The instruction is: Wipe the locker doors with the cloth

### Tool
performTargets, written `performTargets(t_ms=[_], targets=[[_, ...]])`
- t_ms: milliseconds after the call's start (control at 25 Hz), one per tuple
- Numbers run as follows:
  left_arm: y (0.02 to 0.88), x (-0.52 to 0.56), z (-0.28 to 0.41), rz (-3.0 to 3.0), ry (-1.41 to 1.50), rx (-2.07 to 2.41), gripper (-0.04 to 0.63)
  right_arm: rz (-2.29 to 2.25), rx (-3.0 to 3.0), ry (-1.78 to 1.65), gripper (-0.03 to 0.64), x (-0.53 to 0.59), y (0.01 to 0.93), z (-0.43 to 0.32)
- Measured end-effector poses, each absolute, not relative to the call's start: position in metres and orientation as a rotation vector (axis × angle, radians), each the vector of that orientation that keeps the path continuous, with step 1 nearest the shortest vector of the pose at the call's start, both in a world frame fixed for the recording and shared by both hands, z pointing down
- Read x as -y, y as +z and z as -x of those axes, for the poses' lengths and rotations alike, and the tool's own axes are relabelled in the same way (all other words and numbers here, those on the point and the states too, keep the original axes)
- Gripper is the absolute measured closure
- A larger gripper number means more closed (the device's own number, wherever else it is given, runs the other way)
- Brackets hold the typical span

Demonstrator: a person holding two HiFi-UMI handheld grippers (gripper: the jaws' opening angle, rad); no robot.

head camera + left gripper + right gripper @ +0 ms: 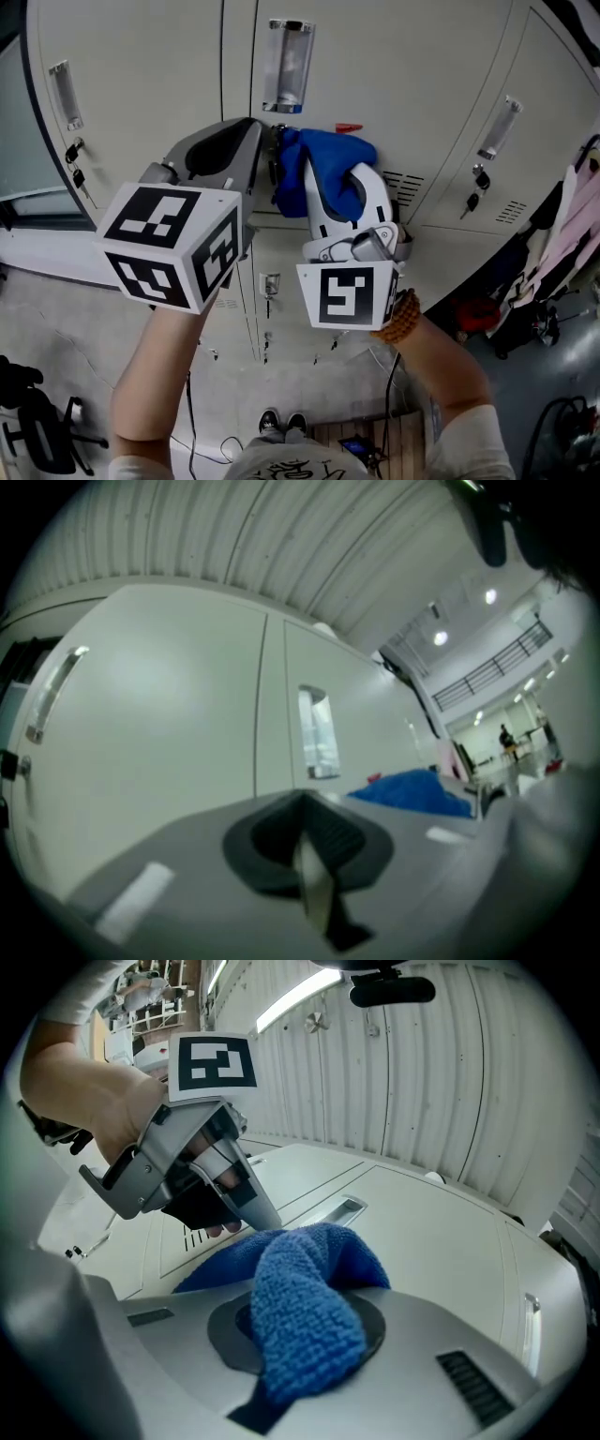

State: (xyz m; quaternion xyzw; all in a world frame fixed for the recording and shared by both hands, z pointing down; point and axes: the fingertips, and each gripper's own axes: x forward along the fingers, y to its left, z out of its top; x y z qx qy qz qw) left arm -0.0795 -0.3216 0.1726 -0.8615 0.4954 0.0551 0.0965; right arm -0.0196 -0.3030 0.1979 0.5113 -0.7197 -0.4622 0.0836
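grippers 2 | left gripper [306,810] fingers pressed together | right gripper [302,1327] fingers pinching 1 blue cloth [305,1283]

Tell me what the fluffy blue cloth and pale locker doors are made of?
Fluffy blue cloth: probably microfibre or terry, tiny fuzzy loops show. Pale grey locker doors: likely painted sheet metal, smooth, softly shiny, with punched vent slots.

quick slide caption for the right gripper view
Right gripper clamped on the blue cloth at the pale locker doors, left gripper shut and empty alongside.
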Motion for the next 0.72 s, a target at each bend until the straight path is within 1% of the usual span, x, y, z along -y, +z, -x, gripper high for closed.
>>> performTargets(t_ms=[320, 480, 720], targets=[[0.198, 0.323, 0.084, 2.522, 0.149, -1.519, 0.592, -1.454, 2.195, -1.329, 0.594, 0.306, 0.247, 0.031], [0.199, 0.323, 0.085, 2.519, 0.151, -1.533, 0.592, -1.433, 2.190, -1.297, 0.594, 0.306, 0.267, 0.021], [0.200, 0.325, 0.085, 2.537, 0.123, -1.545, 0.592, -1.468, 2.167, -1.308, 0.594, 0.306, 0.254, -0.005]])
